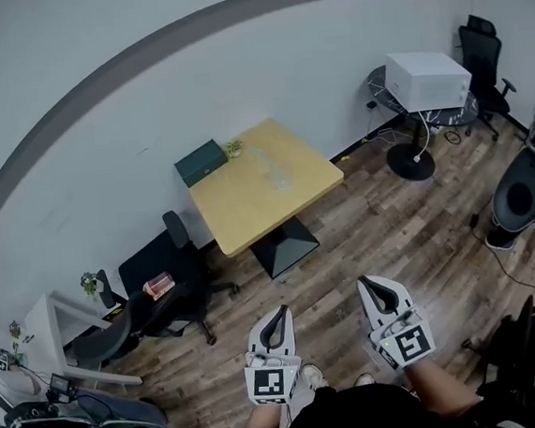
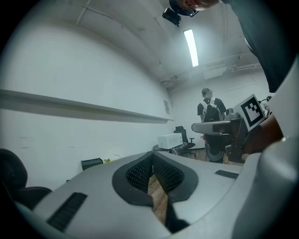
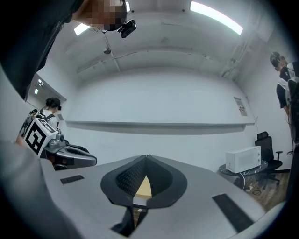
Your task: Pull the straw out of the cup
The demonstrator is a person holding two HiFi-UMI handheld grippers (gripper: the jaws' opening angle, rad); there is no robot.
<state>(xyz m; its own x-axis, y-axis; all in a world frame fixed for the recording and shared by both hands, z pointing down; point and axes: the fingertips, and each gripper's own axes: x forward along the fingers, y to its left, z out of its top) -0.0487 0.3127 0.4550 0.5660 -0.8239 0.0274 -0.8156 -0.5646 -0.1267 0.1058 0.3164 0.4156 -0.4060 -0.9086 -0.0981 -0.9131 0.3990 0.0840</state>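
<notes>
A light wooden table (image 1: pixel 248 205) stands by the wall, well ahead of me. A faint clear thing (image 1: pixel 273 168) sits on it, too small to tell as a cup, and no straw can be made out. My left gripper (image 1: pixel 276 315) and right gripper (image 1: pixel 372 287) hover side by side over the wooden floor, far short of the table. Both point level toward it. Each has its jaws shut with nothing between them, as the left gripper view (image 2: pixel 152 156) and the right gripper view (image 3: pixel 146 158) show. Through the right jaws' gap a sliver of the table top (image 3: pixel 144 187) appears.
A dark green box (image 1: pixel 200 162) and a small green plant (image 1: pixel 234 148) sit at the table's far edge. Black office chairs (image 1: pixel 170 279) stand left of the table. A white box (image 1: pixel 427 78) rests on a round side table at the right. A person (image 2: pixel 209 110) stands beyond.
</notes>
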